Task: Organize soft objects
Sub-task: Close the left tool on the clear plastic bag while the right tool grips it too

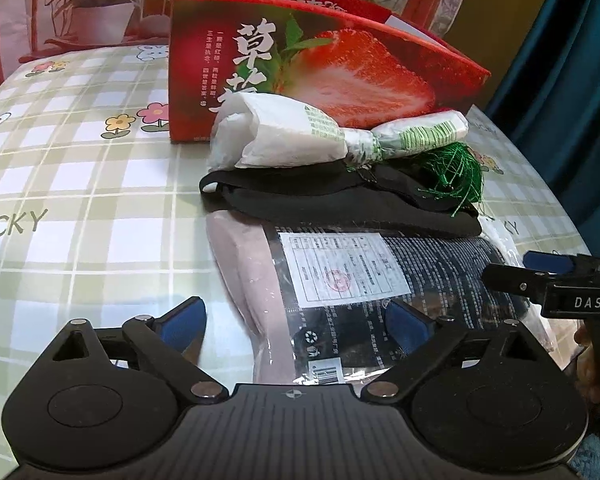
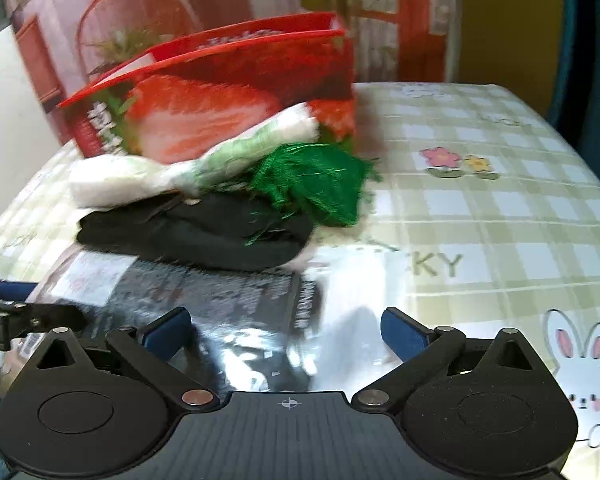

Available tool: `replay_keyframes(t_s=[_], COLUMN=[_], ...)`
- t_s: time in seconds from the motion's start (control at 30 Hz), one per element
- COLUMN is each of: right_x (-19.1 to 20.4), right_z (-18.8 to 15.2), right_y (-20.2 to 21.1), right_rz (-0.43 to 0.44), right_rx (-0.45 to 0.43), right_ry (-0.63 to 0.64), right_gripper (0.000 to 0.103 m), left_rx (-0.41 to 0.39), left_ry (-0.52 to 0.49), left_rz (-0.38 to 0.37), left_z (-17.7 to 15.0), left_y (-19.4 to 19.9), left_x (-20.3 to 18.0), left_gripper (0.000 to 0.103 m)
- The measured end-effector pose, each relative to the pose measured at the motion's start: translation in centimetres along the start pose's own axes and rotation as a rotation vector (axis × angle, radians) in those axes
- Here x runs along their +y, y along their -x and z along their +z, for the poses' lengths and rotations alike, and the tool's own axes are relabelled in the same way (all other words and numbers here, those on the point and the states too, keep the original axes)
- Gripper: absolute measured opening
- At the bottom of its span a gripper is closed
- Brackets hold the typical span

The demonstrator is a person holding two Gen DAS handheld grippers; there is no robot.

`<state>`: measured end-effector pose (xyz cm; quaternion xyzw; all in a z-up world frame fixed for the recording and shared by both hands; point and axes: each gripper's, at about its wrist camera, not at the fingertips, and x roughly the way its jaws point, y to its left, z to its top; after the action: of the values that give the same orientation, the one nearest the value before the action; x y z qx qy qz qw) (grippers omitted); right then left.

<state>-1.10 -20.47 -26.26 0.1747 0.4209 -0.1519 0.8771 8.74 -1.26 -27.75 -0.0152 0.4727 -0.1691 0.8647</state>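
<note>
Lying on a table (image 1: 80, 184) with a green checked cloth, a small pile of soft things waits in front of a red box (image 1: 320, 68) that has a big strawberry printed on its side; the box stands upright and its top is open. At the top of the pile there is a white plastic bag (image 1: 292, 136), twisted in the middle, and it leans against the box; just beside it, on the side toward the right gripper, sits a bunch of green netting (image 2: 316, 184). Under both lies a folded black cloth (image 1: 340, 204) with a strap loop at one end. Nearest to the cameras is a flat clear packet (image 1: 340, 280) with a dark garment and a pale pink one inside, and a white label on it; the black cloth overlaps its far edge.

The left gripper (image 1: 296, 320) hangs over the near part of the packet with its blue pads far apart; one pad is above the bare cloth of the table and the other above the packet, and nothing is pressed between them. The right gripper (image 2: 286, 330) is also spread wide, over the shiny corner of the same packet, and it holds nothing; its picture is blurred. In the left view the right gripper comes in from the right edge, near the packet's side.
</note>
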Motion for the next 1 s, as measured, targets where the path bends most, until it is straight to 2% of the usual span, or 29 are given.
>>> replay_keyframes(t_s=[0.23,0.53,0.6,0.73,1.0], right_x=[-1.5,1.5,2.2,3.6,2.0], right_z=[0.0,-0.2,-0.1,0.2,1.1], right_y=[-0.7,-0.8,-0.9,-1.1,-0.7], right_rz=[-0.012,0.142,0.219,0.206,0.237], right_rx=[0.01,0.066,0.081,0.099,0.097], right_ry=[-0.064,0.037,0.051,0.103,0.017], right_gripper=[0.103,0.1,0.091,0.09,0.059], left_rx=[-0.006,-0.005,-0.005,-0.004,-0.016], left_ry=[0.01,0.03,0.041,0.067,0.162], left_rz=[-0.007,-0.033,-0.039,-0.054,-0.106], left_z=[0.0,-0.1,-0.1,0.0,0.3], left_y=[0.1,0.3,0.3,0.3,1.0], left_x=[0.3,0.2,0.2,0.5,2.3], left_gripper=[0.094,0.092,0.092,0.092,0.09])
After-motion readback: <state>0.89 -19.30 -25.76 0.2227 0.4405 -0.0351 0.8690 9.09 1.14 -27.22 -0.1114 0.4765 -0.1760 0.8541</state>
